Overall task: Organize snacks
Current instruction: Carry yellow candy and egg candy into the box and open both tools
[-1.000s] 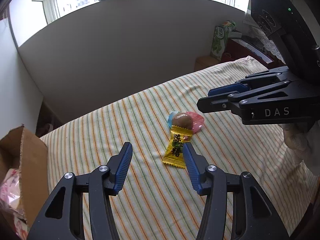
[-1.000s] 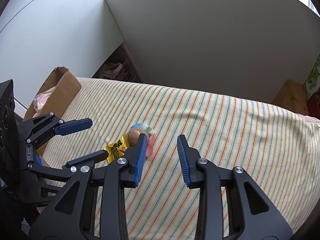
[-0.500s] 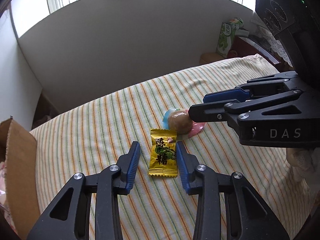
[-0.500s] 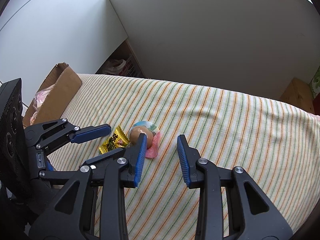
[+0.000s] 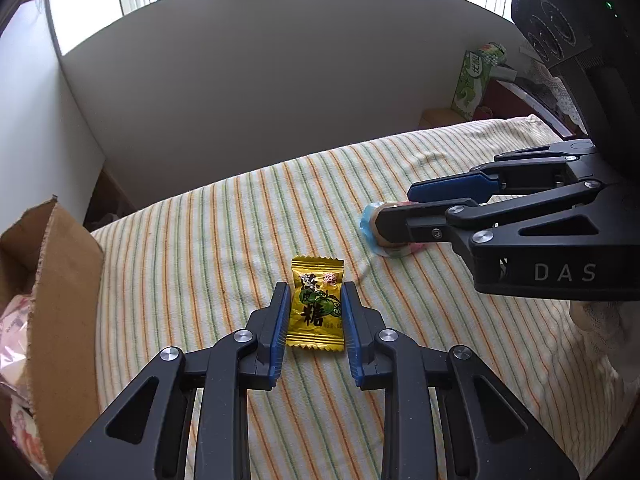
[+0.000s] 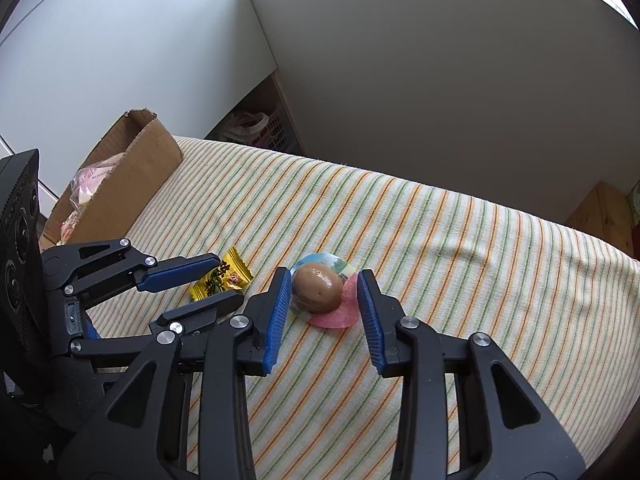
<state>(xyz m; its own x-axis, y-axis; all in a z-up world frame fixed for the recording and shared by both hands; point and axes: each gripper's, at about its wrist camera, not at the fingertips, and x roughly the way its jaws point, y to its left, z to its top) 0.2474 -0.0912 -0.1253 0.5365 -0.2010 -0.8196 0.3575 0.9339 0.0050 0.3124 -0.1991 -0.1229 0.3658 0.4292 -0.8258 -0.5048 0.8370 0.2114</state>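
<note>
A yellow candy packet [image 5: 317, 308] lies flat on the striped cloth [image 5: 224, 248]. My left gripper [image 5: 314, 292] is open, its blue pads on either side of the packet, close to its edges. The packet also shows in the right wrist view [image 6: 221, 280]. A brown egg-shaped snack in a round blue and pink wrapper [image 6: 318, 290] lies to the right of the packet. My right gripper [image 6: 322, 280] is open and straddles it, pads a little apart from it. In the left wrist view the wrapper [image 5: 370, 222] is mostly hidden behind the right gripper's fingers.
An open cardboard box [image 6: 120, 188] with pink snack bags [image 6: 94, 180] stands at the left edge of the table; it also shows in the left wrist view [image 5: 60, 280]. A grey wall panel [image 5: 260, 100] stands behind. A green carton [image 5: 472, 84] stands far right.
Both grippers have moved forward and down. The left now brackets the yellow packet with narrower jaws. The right has come around the egg snack.
</note>
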